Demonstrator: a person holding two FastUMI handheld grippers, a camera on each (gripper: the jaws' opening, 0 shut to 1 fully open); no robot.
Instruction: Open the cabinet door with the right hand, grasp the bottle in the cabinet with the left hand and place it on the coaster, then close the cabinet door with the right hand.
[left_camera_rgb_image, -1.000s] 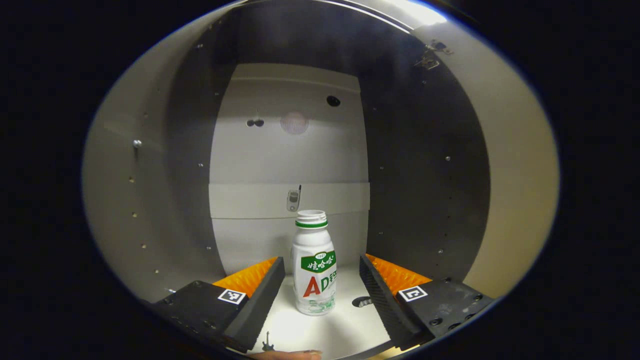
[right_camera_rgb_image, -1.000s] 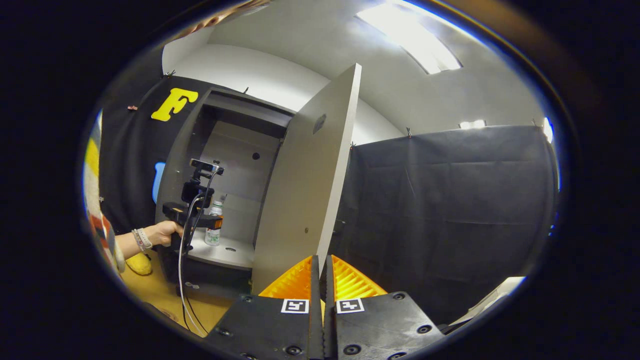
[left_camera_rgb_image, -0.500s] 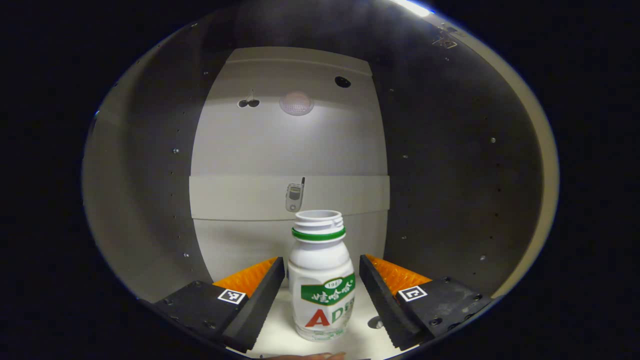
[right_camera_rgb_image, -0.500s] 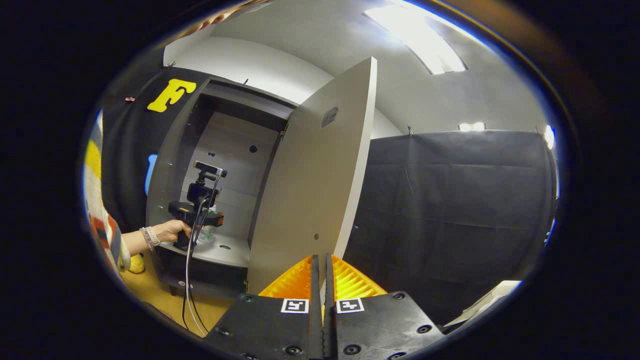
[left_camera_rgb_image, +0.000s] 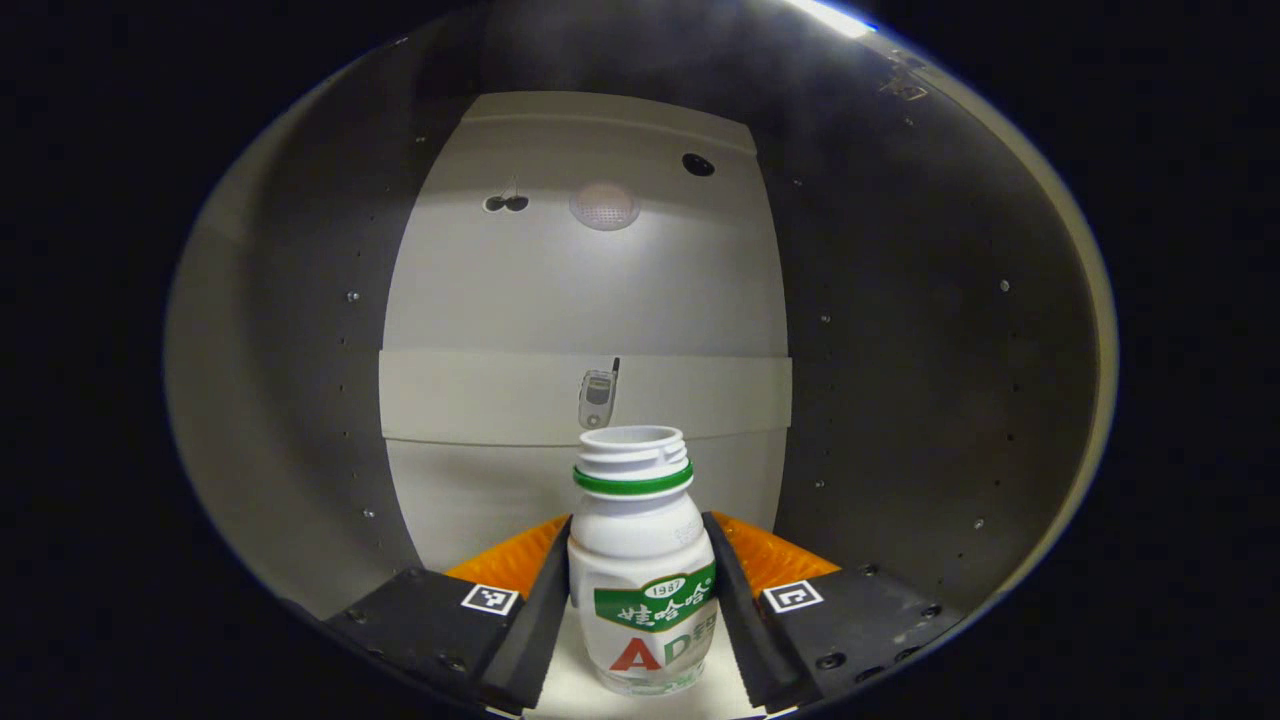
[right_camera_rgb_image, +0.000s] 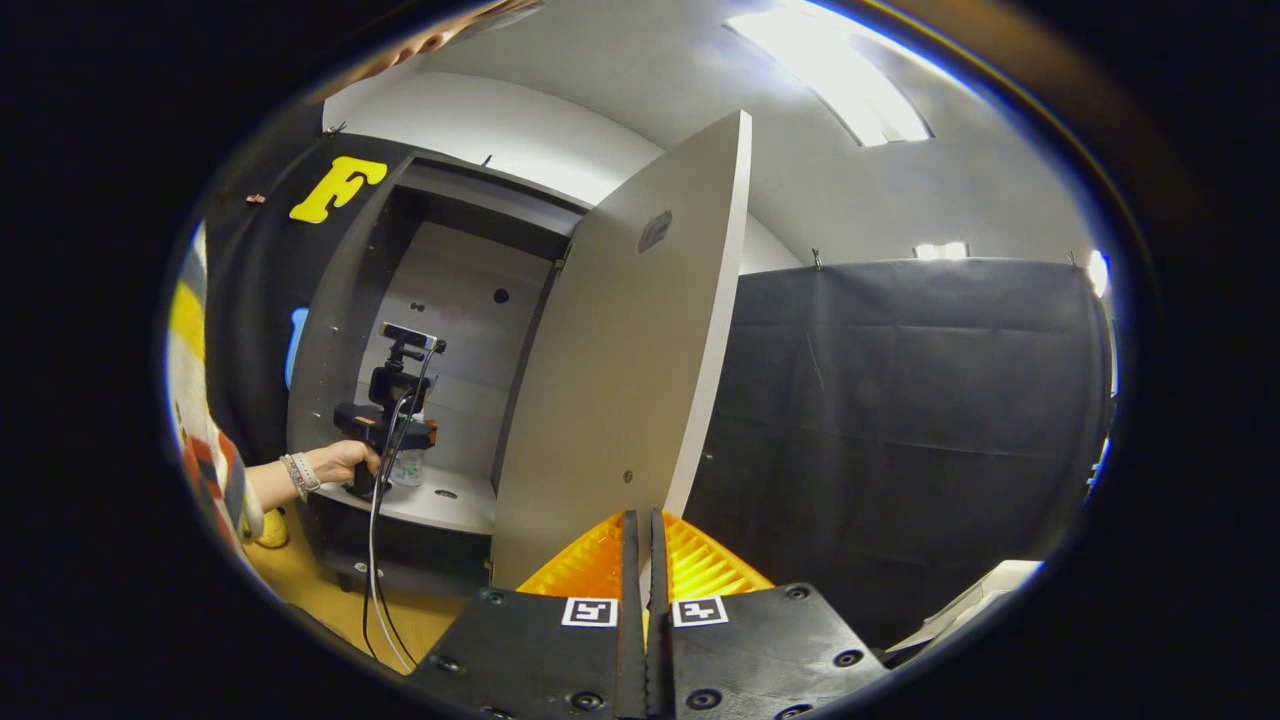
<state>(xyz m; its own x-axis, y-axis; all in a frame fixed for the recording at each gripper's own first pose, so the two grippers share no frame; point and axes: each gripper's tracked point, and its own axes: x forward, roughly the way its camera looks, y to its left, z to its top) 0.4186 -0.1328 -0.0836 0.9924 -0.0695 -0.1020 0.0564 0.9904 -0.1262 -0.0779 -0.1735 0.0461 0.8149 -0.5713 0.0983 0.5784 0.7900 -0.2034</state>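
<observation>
Bottle (left_camera_rgb_image: 640, 570) stands upright on the cabinet shelf (right_camera_rgb_image: 440, 505), grasped by the left hand-held gripper (left_camera_rgb_image: 637, 600); right hand-held gripper (right_camera_rgb_image: 640, 560) is clenched empty. Pads sit low, so lifting could tip it

Bottles: one bottle (left_camera_rgb_image: 640, 560)
Cabinets: one cabinet (right_camera_rgb_image: 440, 300)
Cabinet doors: one door (right_camera_rgb_image: 620, 340)
Grippers: two, left gripper (left_camera_rgb_image: 638, 590), right gripper (right_camera_rgb_image: 637, 560)

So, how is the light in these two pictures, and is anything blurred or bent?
Left gripper view: cabinet side walls dark, back panel brightly lit, bottle sharp, edges bowed by the fisheye. Right gripper view: ceiling lamp glares white, cabinet door looks curved, the left gripper is small but clear.
</observation>
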